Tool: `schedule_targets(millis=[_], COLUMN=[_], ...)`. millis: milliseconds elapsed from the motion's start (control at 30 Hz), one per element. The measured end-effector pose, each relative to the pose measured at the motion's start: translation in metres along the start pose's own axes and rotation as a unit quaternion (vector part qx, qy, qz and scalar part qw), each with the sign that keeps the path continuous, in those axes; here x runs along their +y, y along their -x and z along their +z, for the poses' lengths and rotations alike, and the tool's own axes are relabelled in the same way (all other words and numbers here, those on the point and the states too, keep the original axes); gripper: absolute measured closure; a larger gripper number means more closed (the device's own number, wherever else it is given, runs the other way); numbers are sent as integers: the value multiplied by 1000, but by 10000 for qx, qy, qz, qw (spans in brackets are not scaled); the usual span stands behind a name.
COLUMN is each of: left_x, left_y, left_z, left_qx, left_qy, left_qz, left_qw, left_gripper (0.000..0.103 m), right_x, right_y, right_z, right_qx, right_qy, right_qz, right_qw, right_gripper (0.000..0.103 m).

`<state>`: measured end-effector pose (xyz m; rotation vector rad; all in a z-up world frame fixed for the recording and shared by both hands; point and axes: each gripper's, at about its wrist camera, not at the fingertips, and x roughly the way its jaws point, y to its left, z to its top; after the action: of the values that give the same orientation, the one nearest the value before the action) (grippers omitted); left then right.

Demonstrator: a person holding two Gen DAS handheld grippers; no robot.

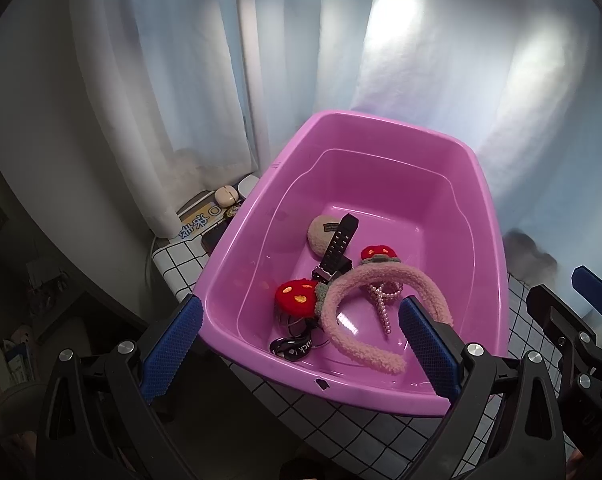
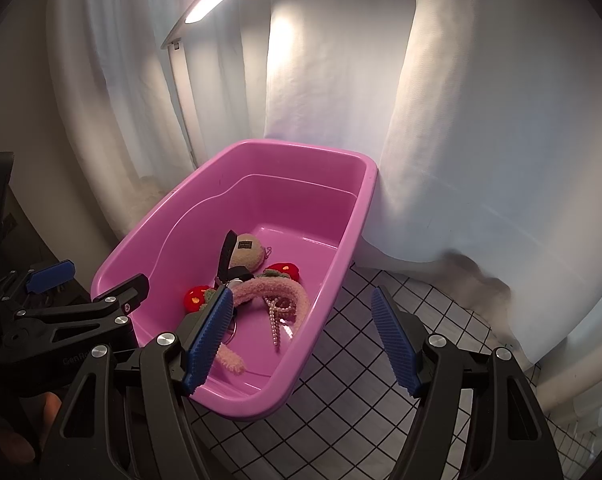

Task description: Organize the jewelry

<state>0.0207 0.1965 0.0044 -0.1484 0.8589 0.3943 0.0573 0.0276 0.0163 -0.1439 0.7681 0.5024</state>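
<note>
A pink plastic tub (image 1: 497, 264) (image 2: 341, 248) stands on a grid-patterned tabletop. Inside lie a fluffy pink headband (image 1: 365, 336) (image 2: 277, 290) with red mushroom ornaments (image 1: 295, 298) (image 2: 193, 298), a pearl necklace (image 1: 383, 304) (image 2: 275, 320), a black watch (image 1: 339, 246) (image 2: 225, 256), a beige round pouch (image 1: 321, 234) (image 2: 247, 256) and a small black item (image 1: 291, 348). My left gripper (image 1: 301, 344) hovers over the tub's near rim, open, with nothing between its blue pads. My right gripper (image 2: 301, 340) straddles the tub's right wall, open and empty. Each gripper shows at the edge of the other's view.
White curtains hang close behind the tub. A lamp post (image 1: 253, 80) rises at the back left. Small items, among them an earbud case (image 1: 226, 195) and a printed card (image 1: 199, 220), lie left of the tub. The tabletop (image 2: 401, 412) with its black grid stretches right of the tub.
</note>
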Motion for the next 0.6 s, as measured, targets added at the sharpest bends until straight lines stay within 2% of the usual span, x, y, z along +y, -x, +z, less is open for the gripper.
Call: schedule_targets(millis=[600], left_x=[2], left_y=[-1], left_z=[-1], left_qx=[51], left_qy=[121], left_qz=[-4], left_qw=[9999], left_gripper=[6], right_x=[1], right_y=[2], right_z=[-4], right_qx=[18], right_qy=[9], right_qz=[6], right_qw=[10000], right_gripper=[35])
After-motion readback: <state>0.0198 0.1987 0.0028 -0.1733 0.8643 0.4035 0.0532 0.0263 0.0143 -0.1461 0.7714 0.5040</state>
